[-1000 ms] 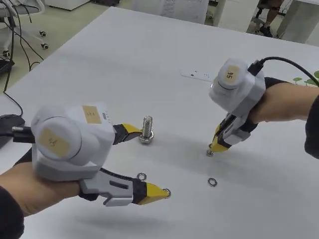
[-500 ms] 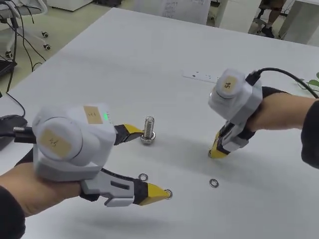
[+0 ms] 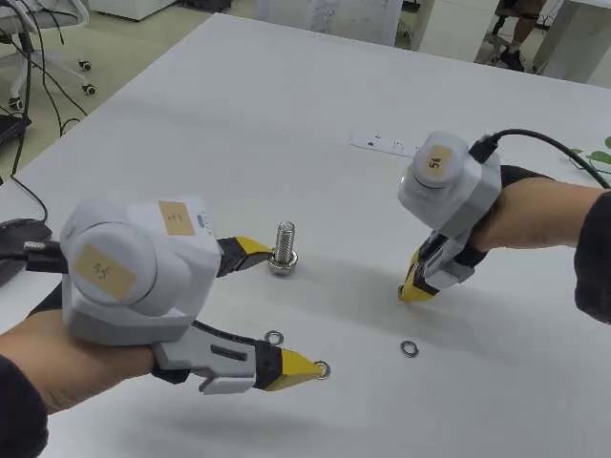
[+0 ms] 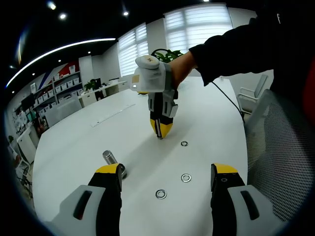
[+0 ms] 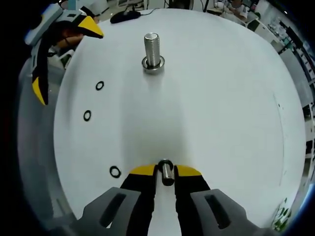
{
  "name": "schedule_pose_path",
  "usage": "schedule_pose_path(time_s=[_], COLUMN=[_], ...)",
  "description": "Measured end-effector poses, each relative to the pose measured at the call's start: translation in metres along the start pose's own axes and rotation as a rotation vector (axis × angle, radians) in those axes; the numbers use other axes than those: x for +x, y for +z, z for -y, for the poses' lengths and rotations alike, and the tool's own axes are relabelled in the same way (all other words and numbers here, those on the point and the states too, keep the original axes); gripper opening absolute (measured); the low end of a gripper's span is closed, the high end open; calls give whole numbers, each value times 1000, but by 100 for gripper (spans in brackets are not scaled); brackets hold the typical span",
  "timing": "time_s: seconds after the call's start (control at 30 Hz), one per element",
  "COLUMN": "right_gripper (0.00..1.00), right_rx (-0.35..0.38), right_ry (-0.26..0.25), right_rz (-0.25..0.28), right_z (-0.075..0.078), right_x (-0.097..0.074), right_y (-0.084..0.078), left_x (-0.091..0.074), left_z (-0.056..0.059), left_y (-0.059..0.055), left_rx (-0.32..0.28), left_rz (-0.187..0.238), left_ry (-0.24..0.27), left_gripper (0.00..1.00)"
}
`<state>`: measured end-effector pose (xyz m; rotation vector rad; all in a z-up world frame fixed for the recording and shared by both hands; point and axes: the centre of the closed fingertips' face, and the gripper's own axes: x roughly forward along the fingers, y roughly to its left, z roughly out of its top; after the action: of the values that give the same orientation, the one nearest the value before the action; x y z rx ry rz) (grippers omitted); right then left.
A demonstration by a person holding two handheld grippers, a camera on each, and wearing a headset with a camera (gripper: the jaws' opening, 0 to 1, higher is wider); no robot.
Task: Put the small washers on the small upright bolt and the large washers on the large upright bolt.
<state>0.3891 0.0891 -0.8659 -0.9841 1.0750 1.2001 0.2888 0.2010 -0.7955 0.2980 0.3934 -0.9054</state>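
**A:** What sits nearest you?

**B:** My left hand-held gripper, low at seven o'clock in the head view. Its jaws stand wide apart and grip nothing.

**A:** And the washers?

**B:** Three lie flat on the white tabletop. The first washer sits in the gap between those open jaws. The second washer is just beside the tip of the jaw nearer me. The third washer lies at three o'clock from the first, apart from both and closer to my other hand.

**A:** Where is the big bolt?

**B:** The large bolt stands upright, head down, at twelve o'clock from the first washer. It is just beside the tip of the left hand-held gripper's far jaw; I cannot tell whether the tip touches it.

**A:** And your right hand?

**B:** My right hand-held gripper points down at the tabletop, at twelve o'clock from the third washer. Its jaws are closed on the small bolt, pinched between the yellow tips. In the right gripper view the large bolt is straight ahead at twelve o'clock, well apart, and the washers run from nine round to eleven o'clock.

**A:** Anything farther out?

**B:** A white strip lies flat at about twelve o'clock, farther up the tabletop.
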Motion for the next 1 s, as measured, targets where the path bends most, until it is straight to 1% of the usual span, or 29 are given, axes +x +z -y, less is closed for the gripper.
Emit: schedule_pose_path(time_s=[0.2, 0.33, 0.53, 0.77, 1.0], right_gripper=[17, 17, 17, 18, 18], right_rx=[6, 11, 28, 35, 27], right_ry=[-17, -24, -36, -46, -44], right_rz=[9, 7, 18, 24, 19], right_z=[4, 6, 4, -3, -18], right_x=[-6, -9, -17, -25, -27], right_y=[-3, -8, -13, -19, -26], left_x=[0, -1, -2, -2, -3], left_z=[0, 1, 0, 0, 1], left_y=[1, 1, 2, 3, 3], left_rx=[1, 2, 0, 1, 4], left_rz=[5, 6, 10, 13, 12], left_ry=[0, 1, 5, 4, 5], left_gripper=[73, 74, 74, 74, 74])
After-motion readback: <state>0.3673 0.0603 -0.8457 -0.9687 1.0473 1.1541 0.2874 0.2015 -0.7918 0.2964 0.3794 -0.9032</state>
